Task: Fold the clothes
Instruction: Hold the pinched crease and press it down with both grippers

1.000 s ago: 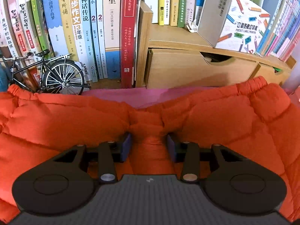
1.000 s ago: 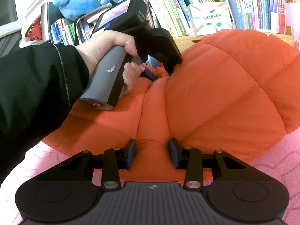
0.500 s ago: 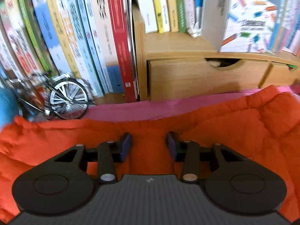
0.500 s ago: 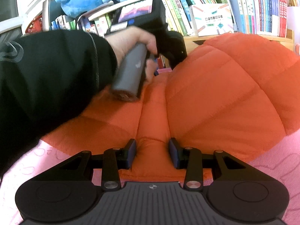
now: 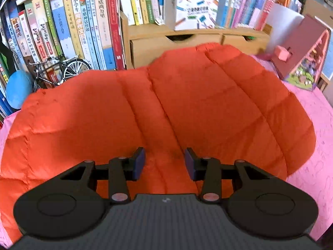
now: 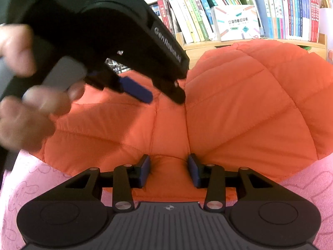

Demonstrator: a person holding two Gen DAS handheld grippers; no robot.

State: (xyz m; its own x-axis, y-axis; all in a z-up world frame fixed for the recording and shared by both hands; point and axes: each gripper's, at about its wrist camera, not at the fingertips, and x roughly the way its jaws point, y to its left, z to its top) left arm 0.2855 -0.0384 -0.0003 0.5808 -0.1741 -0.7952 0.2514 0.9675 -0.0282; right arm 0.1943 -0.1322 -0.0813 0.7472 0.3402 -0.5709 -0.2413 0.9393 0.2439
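2 grippers work the orange puffer jacket (image 5: 187, 108) lying on the pink cloth (image 6: 31, 179): the left gripper (image 5: 164, 162) hovers spread and empty above it, the right gripper (image 6: 169, 170) seemingly pinches the near edge, so lift that edge evenly.

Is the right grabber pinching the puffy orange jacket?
Touching. In the right wrist view, a bunched fold of the orange jacket sits between the right gripper's blue fingers, pressed against both.
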